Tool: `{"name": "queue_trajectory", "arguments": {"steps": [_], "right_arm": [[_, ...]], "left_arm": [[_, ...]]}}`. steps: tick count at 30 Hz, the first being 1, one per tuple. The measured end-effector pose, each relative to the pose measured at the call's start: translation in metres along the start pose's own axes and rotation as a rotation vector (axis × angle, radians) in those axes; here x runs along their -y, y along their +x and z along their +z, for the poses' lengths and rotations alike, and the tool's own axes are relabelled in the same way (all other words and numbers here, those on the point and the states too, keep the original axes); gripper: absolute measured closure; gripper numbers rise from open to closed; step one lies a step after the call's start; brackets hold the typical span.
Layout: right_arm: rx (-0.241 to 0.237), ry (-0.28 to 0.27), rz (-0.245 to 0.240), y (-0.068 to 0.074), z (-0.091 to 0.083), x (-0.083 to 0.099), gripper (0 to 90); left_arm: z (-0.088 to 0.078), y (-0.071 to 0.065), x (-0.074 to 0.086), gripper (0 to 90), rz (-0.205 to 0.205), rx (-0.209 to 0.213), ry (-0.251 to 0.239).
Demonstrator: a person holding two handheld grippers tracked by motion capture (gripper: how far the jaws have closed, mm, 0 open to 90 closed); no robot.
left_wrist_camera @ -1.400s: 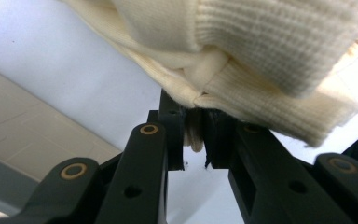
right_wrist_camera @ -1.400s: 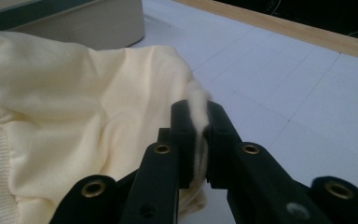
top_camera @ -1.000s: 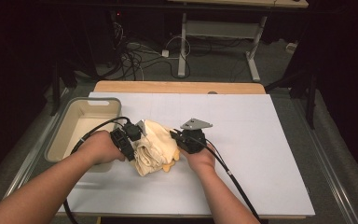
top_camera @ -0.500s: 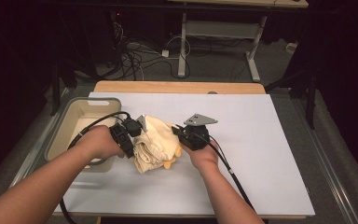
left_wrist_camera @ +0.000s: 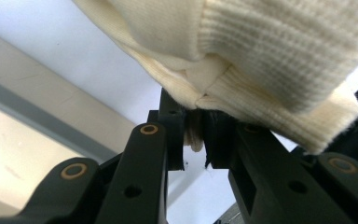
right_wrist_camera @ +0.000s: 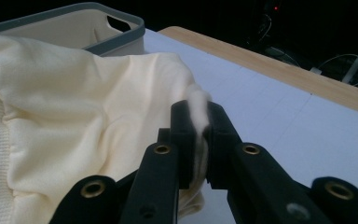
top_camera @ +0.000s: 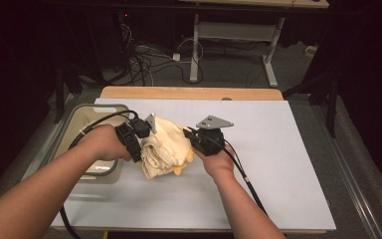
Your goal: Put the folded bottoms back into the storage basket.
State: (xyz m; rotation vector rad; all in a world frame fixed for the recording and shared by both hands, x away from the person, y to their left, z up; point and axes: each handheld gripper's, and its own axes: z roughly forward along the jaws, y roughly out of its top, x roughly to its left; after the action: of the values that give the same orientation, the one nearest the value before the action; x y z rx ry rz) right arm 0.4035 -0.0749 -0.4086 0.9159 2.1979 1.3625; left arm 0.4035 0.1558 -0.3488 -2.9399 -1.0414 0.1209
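1. A cream garment [top_camera: 164, 147] is being held between both grippers, above the white table [top_camera: 288, 164].
2. Its ribbed edge is being pinched by the left gripper [left_wrist_camera: 194, 135].
3. A fabric fold is being clamped by the right gripper [right_wrist_camera: 198, 135], a grey-rimmed bin [right_wrist_camera: 98, 28] being seen beyond its fingers.

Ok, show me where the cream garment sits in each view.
High view: cream garment mid-table, between both tongs.
Left gripper view: across the top, a fold pinched in the jaws.
Right gripper view: left half, edge pinched.
Shared landmark: the beige bin.
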Motion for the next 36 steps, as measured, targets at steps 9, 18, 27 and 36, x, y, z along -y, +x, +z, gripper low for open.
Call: {"name": "queue_trajectory", "arguments": {"steps": [9,18,27,36], "right_arm": [[-0.001,-0.024,-0.03,0.008,-0.002,-0.023,85.9],[-0.025,-0.035,-0.055,0.022,0.012,-0.043,85.8],[-0.061,-0.034,-0.08,0.043,0.038,-0.06,85.8],[-0.091,-0.022,-0.094,0.061,0.064,-0.07,85.8]], "left_arm": [[-0.021,0.007,0.008,78.1,-0.018,-0.013,0.003],[-0.031,0.022,0.032,78.1,-0.067,-0.036,-0.01],[-0.033,0.04,0.06,78.1,-0.107,-0.055,-0.007],[-0.028,0.058,0.087,78.1,-0.145,-0.058,-0.011]]}}
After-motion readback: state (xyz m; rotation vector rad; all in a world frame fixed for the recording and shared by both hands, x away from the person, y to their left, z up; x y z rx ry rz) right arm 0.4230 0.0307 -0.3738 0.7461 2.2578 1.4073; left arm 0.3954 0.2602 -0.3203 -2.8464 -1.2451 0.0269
